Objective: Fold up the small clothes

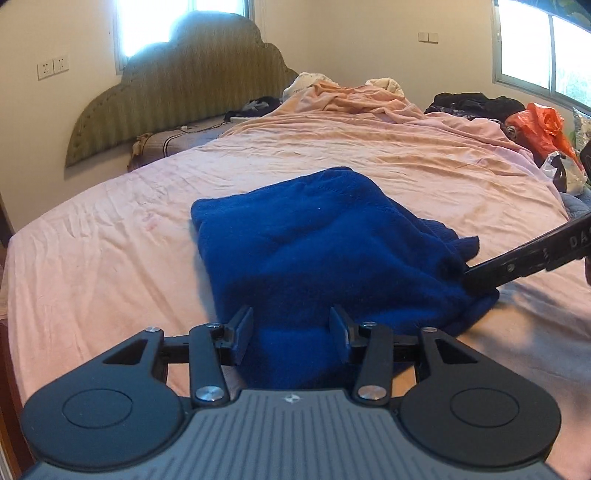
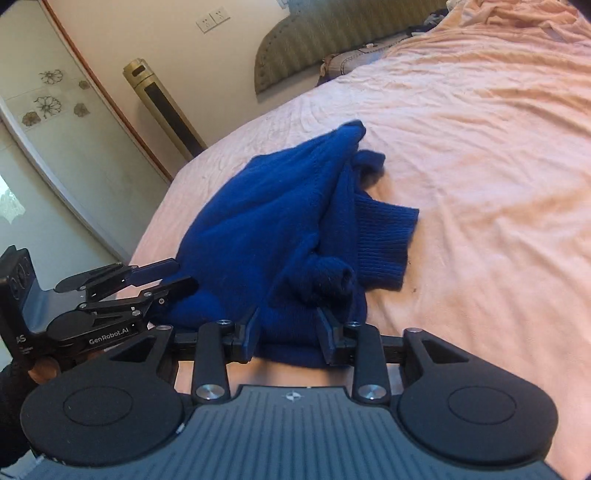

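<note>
1. Lying bunched on the pink bed sheet (image 1: 110, 258): blue sweater (image 1: 314, 240).
2. Your left gripper (image 1: 291, 334): jaws apart, straddling its near edge.
3. Your right gripper (image 2: 288, 332): jaws apart, likewise over its hem.

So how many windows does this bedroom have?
2: one bright window behind the padded olive headboard, another sliding window on the right wall. Others may lie out of view.

Both wrist cameras sit low at the bed's (image 1: 110, 229) near edge, facing its headboard (image 1: 184, 85); both share the blue sweater (image 2: 280, 221).
</note>
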### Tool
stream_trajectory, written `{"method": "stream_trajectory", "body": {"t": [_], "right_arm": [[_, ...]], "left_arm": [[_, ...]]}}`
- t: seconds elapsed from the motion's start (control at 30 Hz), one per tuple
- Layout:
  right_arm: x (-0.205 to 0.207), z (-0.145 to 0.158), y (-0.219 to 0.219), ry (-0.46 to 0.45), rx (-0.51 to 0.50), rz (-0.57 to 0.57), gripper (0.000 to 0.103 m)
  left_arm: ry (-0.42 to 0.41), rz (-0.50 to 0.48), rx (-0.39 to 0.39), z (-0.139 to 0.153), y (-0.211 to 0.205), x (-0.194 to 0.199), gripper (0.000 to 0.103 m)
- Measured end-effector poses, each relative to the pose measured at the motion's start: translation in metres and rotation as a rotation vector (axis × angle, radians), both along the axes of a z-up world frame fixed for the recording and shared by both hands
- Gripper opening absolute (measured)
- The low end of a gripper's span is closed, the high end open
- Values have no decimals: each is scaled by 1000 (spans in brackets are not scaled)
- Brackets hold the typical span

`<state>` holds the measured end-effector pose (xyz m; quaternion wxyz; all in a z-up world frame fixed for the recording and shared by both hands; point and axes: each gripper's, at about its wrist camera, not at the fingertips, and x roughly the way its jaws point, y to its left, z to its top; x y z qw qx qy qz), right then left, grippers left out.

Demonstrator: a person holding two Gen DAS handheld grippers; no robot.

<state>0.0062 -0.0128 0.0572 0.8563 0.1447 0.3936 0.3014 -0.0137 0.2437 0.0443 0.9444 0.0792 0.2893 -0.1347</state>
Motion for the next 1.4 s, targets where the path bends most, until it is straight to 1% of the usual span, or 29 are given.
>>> {"method": "stream_trajectory", "body": {"t": [0.03,0.1,0.2,0.23,0.3,0.33,0.43,0.5,0.63,0.67,0.7,0.73,0.77,0.8,0.9,0.93,1.0,1.03,1.07,1.1,1.13,1.17,1.2,1.27,1.33,1.37,1.4], "right_arm": [[-4,4,0,-18,-5,9,42],[-12,10,7,-69,-42,47,43],[-18,13,25,-179,-195,74,43],[-18,13,28,-202,-214,75,43],[-13,12,29,-197,-205,72,44],[-9,10,29,-196,-209,66,45],[2,4,31,-177,-228,41,44],[6,3,31,-173,-214,36,44],[7,-2,31,-155,-200,49,46],[7,-3,33,-154,-198,59,40],[7,-2,33,-154,-194,63,37],[6,-1,31,-147,-184,69,27],[7,0,29,-132,-163,68,11],[9,0,26,-114,-147,57,10],[14,3,13,-63,-60,10,9],[13,6,9,-60,-28,2,8],[6,19,-4,-62,40,-14,7],[1,23,-12,-64,50,-35,7],[-1,19,-20,-52,44,-63,6],[0,7,-27,-10,30,-85,6],[2,-8,-30,36,-8,-113,3],[1,-19,-30,55,-49,-128,4],[-2,-24,-32,40,-28,-127,3],[-4,-25,-34,60,19,-144,3],[-4,-21,-33,63,30,-134,4],[-4,-16,-33,54,31,-135,14],[-5,-10,-34,34,37,-143,14]], "left_arm": [[-9,1,9,2,1,-3,45],[-39,-20,48,5,-2,-12,45],[-111,-73,177,3,-16,-30,45],[-130,-93,216,1,-20,-36,45],[-130,-113,270,-8,-24,-41,45],[-122,-109,278,-11,-24,-41,45],[-111,-101,272,-15,-20,-39,45],[-107,-104,266,-15,-20,-39,45],[-89,-116,219,-10,-13,-39,46],[-83,-119,201,-9,-10,-40,46],[-78,-118,190,-9,-9,-41,46],[-74,-115,191,-9,-8,-41,46],[-74,-113,199,-10,-7,-41,46],[-74,-112,208,-12,-7,-41,46],[-70,-105,202,-14,-7,-39,44],[-70,-101,204,-14,-7,-38,38],[-62,-91,208,-15,-7,-36,36],[-58,-90,206,-15,-6,-35,36],[-57,-90,205,-14,-5,-35,36],[-57,-91,202,-14,-5,-35,36],[-56,-91,198,-15,-5,-36,36],[-57,-86,202,-16,-6,-35,36],[-61,-82,209,-17,-7,-35,36],[-61,-80,211,-17,-8,-35,36],[-58,-86,213,-14,-7,-37,37],[-58,-88,213,-11,-6,-38,38],[-61,-91,211,-8,-5,-41,38]]}}
